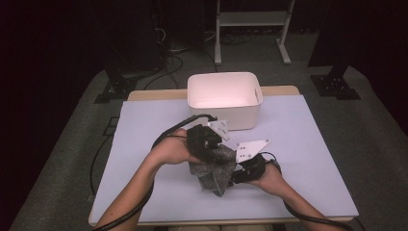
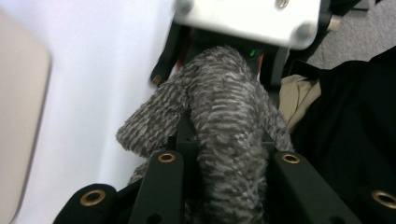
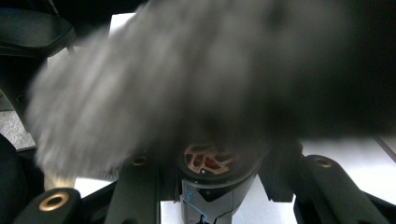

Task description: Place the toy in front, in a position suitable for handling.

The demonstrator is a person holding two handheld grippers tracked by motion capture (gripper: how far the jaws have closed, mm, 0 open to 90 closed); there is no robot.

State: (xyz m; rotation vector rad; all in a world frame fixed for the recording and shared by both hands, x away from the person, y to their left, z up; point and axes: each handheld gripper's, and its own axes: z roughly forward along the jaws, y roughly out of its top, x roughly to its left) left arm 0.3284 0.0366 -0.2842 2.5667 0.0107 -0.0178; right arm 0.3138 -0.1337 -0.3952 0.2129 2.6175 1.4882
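grey fuzzy cloth [image 1: 215, 171] bunched, hanging downward between tools

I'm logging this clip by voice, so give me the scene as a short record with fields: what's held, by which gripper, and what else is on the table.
held item: grey fuzzy cloth
left gripper: jaws shut on the cloth
right gripper: at the cloth's right edge; grip too blurred to tell
cloth position: bunched between both grippers, above the table
container: white bin, behind the grippers
surface: pale sheet covering the table
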